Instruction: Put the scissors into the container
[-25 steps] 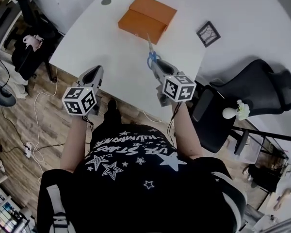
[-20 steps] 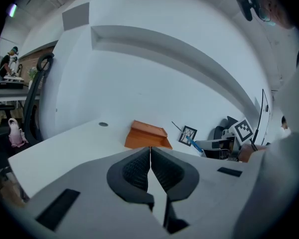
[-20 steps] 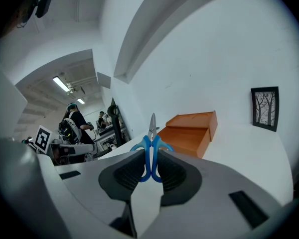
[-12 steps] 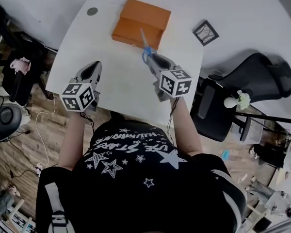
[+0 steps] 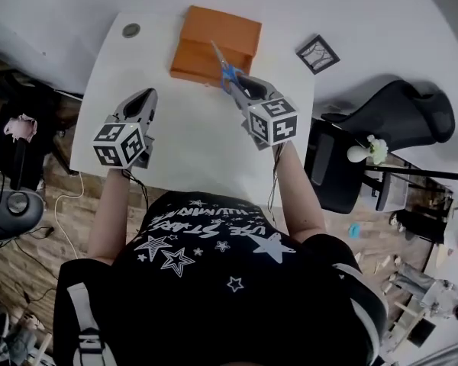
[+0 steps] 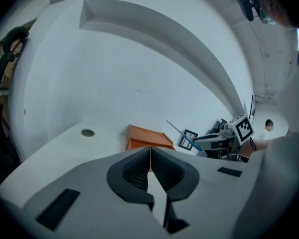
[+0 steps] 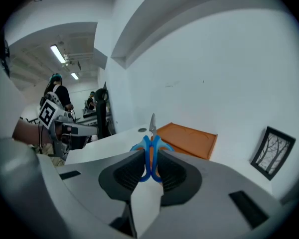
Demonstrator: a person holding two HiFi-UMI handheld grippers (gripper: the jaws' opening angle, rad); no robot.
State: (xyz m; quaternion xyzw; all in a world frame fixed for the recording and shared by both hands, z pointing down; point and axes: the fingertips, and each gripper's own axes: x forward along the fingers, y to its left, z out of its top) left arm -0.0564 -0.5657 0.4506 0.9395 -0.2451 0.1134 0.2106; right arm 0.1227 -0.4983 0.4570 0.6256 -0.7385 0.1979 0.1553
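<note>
One white table [image 5: 189,139]; wooden floor [image 5: 32,259]

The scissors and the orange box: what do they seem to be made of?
The scissors: blue handles look like smooth plastic; the thin grey blades look like metal, with a dull shine. The orange box: matte, with sharp flat edges, probably cardboard or a leather-like covering; the pictures cannot settle which.

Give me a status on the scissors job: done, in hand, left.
Done: the scissors are picked up, their blue handles clamped between the jaws of the right gripper, blades pointing toward the orange container. In hand: they are held above the white table, at the container's near edge in the head view. Left: lower them into the container and let go. The left gripper is shut and empty.
</note>
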